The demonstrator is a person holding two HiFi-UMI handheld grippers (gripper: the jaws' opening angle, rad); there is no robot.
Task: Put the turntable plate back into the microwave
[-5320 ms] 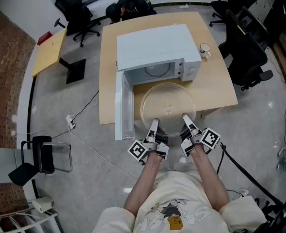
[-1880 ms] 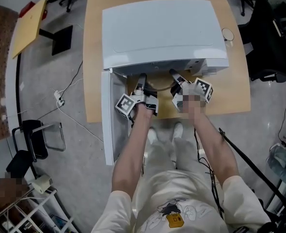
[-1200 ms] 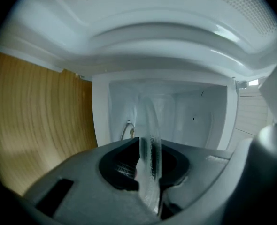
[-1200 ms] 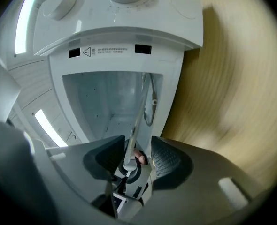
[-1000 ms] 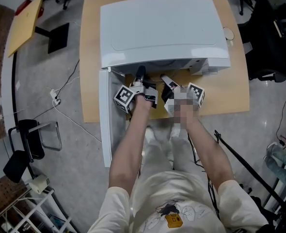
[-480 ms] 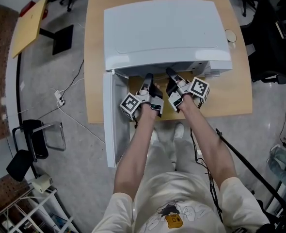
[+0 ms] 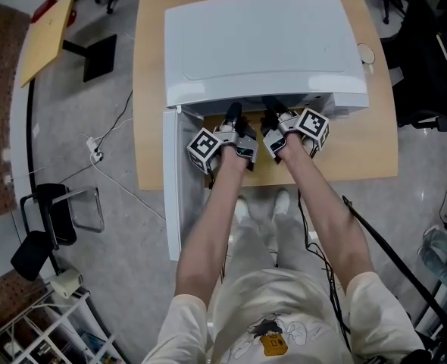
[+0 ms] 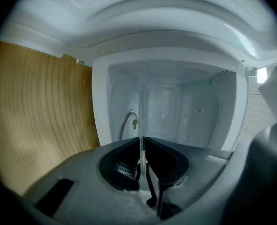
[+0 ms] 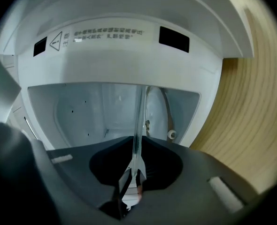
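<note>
Both left gripper (image 7: pixel 235 116) and right gripper (image 7: pixel 271 111), jaws just tightened, are pinched on the rim, between fingers, of the clear round glass turntable plate (image 9: pixel 137 125), judged slick, fragile.

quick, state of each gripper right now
left gripper: just closed further, holding the turntable plate
right gripper: just closed further, holding the turntable plate too

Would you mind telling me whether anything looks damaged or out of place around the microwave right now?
Nothing stands out: the glass plate reaches into the open microwave seemingly intact, the door swung wide, the table without spills.
</note>
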